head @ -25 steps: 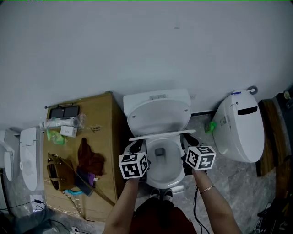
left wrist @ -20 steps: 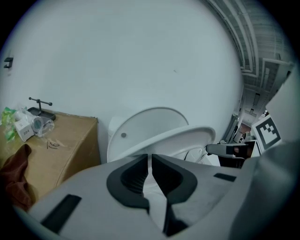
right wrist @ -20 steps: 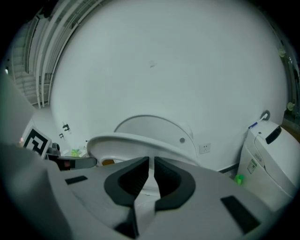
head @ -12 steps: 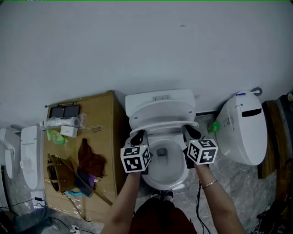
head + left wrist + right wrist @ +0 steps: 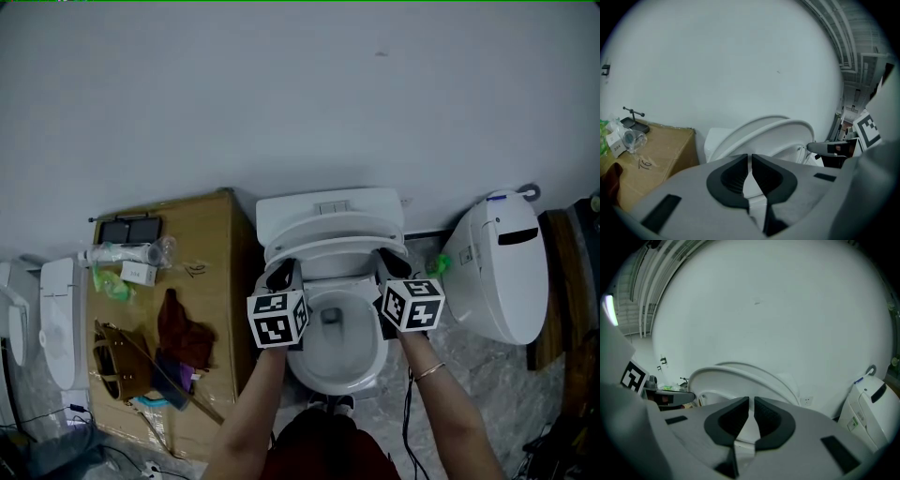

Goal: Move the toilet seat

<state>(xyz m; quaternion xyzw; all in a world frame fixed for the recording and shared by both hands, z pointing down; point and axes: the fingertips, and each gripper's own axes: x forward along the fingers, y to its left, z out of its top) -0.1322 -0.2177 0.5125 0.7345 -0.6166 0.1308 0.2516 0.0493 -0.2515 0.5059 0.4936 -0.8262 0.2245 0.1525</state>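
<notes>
The white toilet (image 5: 334,364) stands against the wall between a cardboard box (image 5: 204,246) and a second toilet (image 5: 495,274). Its toilet seat (image 5: 330,250) is tilted steeply up, close beneath the lid (image 5: 328,226). Both forearms reach forward, one on each side of the bowl. The left gripper (image 5: 279,274) pinches the seat's left rim and the right gripper (image 5: 389,264) its right rim, each angled slightly downward.

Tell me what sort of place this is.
Likely a storeroom or test room for toilets, not a bathroom: one toilet and a second toilet stand side by side along the wall, with a cluttered cardboard box beside them.
</notes>
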